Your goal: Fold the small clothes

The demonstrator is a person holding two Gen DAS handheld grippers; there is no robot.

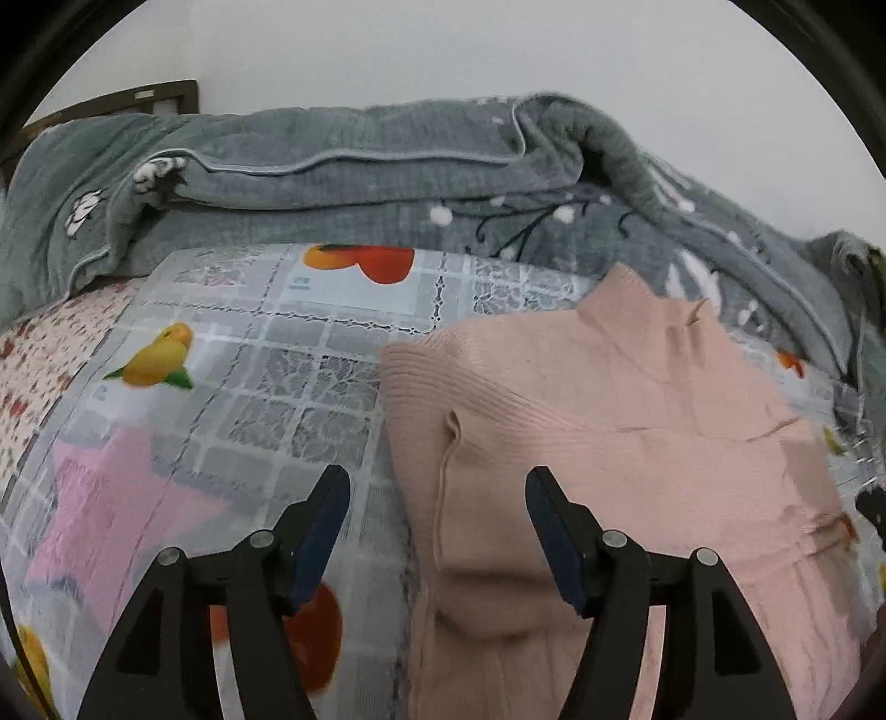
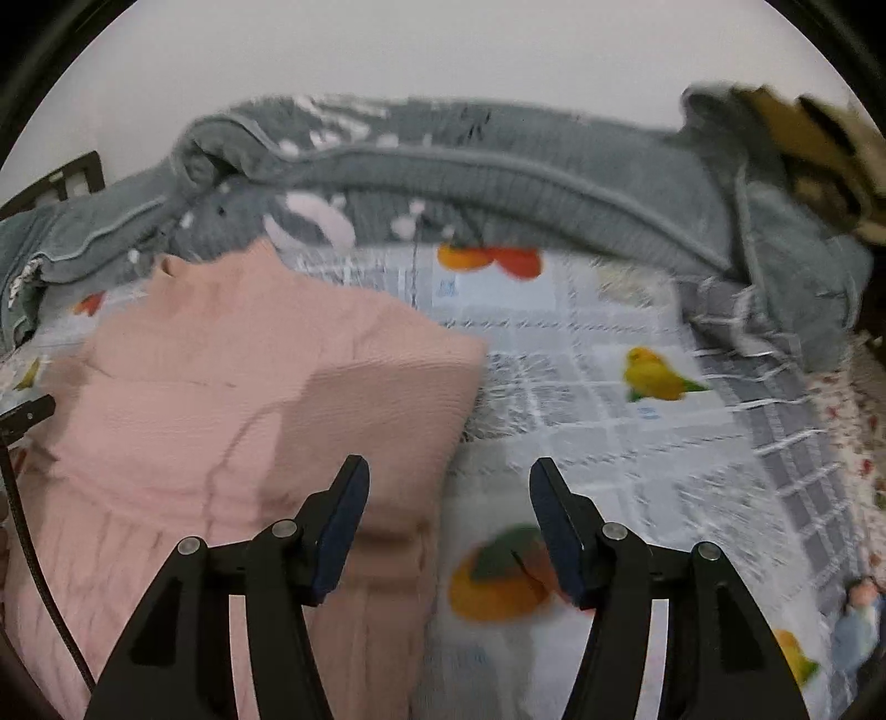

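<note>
A pale pink ribbed knit sweater (image 1: pixel 637 399) lay flat on a bed covered by a grey-and-white checked plastic sheet printed with oranges and yellow fruit (image 1: pixel 310 343). Both of the sweater's sides were folded inward over its body, the high collar pointing toward a rumpled grey quilted blanket with white flower prints (image 1: pixel 387 160) heaped along the far edge of the bed against a plain white wall (image 1: pixel 443 50).

The left gripper (image 1: pixel 437 487) hovered over the sweater's left folded edge with its black, blue-padded jaws spread apart and nothing pinched between them; one finger stood over the sheet, the other over the knit. The right gripper (image 2: pixel 448 476) likewise stood released, its jaws apart and empty, straddling the sweater's right edge where the fabric met the sheet. The right wrist view was smeared, so whether either pad brushed the cloth could not be judged.

A pink star-shaped patch (image 1: pixel 111 498) showed through the sheet at the left. A dark wooden headboard corner (image 1: pixel 138 99) rose behind the blanket.
</note>
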